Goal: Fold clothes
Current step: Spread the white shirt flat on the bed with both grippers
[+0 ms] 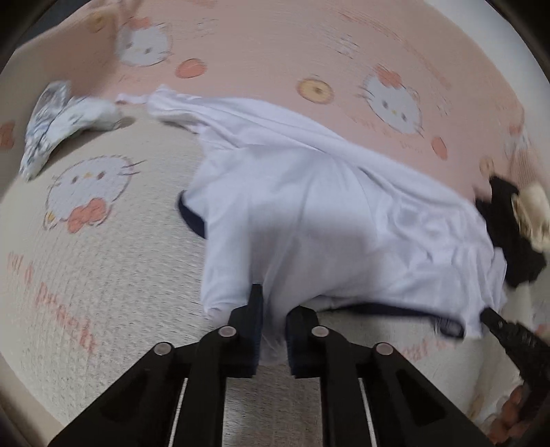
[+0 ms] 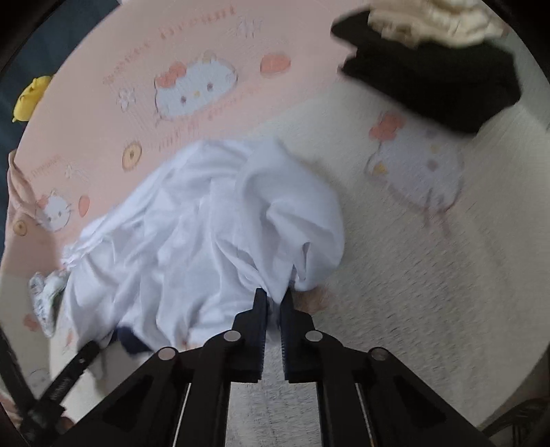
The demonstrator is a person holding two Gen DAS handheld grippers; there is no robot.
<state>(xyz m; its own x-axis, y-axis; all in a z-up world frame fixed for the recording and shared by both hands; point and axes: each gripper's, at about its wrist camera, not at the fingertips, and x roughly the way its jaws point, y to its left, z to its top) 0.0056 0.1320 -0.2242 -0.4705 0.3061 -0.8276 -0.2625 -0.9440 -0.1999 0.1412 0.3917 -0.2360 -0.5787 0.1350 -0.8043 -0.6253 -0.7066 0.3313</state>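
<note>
1. White shirt lies crumpled on the cartoon-print bed sheet, not yet folded.
2. We have the left claw pinching its near edge, and the right claw pinching a bunched corner.
3. Behind it, a black garment under a cream one looks already folded; a patterned cloth waits.

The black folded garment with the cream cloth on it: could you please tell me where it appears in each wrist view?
Left wrist view: the black folded garment sits at the right edge, beside the white shirt.
Right wrist view: the garment sits at the top right, apart from the shirt.
Shared landmark: the white shirt, pinched by both grippers.
</note>
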